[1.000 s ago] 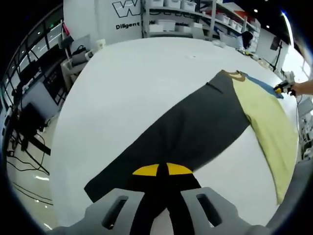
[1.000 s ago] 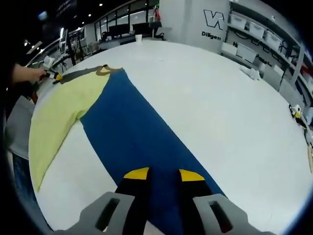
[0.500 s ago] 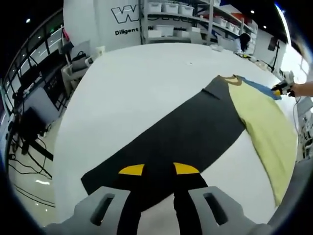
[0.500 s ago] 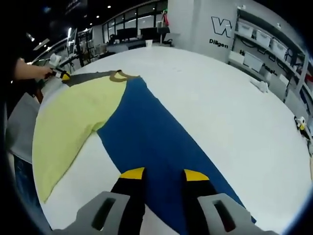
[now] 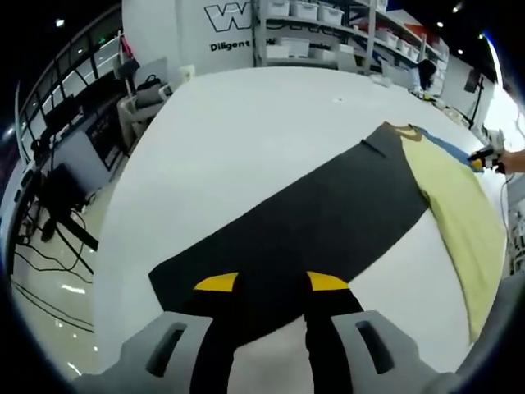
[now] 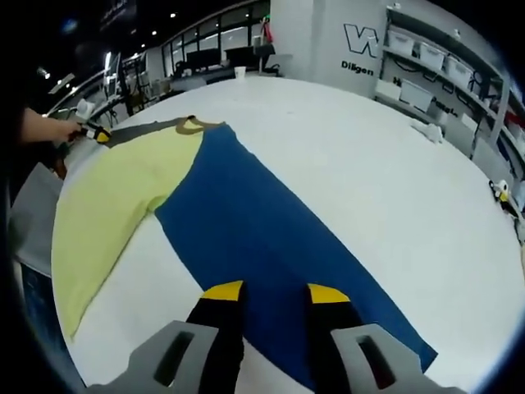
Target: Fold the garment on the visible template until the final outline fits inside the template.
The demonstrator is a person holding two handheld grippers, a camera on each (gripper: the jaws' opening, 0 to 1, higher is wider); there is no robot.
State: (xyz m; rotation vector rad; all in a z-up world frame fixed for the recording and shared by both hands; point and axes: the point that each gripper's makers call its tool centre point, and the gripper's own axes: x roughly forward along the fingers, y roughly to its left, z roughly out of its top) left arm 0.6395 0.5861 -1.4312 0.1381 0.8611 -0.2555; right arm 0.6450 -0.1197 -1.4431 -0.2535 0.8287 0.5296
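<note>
A long-sleeved garment lies spread flat on the white table (image 5: 230, 139). It has a dark grey sleeve (image 5: 328, 222), a pale yellow body (image 5: 455, 205) and a blue sleeve (image 6: 262, 230). My left gripper (image 5: 272, 283) is open over the grey sleeve's cuff end, with cloth lying between the jaws. My right gripper (image 6: 276, 291) is open over the blue sleeve near its cuff. Each gripper also appears far off in the other's view: the right gripper (image 5: 482, 156) and the left gripper (image 6: 94, 131), both with a hand behind.
Shelving with white bins (image 5: 328, 25) stands beyond the table. Desks and monitors (image 5: 74, 139) sit past the table's left edge. A white cup (image 6: 239, 72) and a small white object (image 6: 431, 123) rest on the far tabletop.
The left gripper's jaws, close together over the grey sleeve a second ago, have spread apart. The right gripper's jaws have widened a little. Both sleeves stay stretched out flat.
</note>
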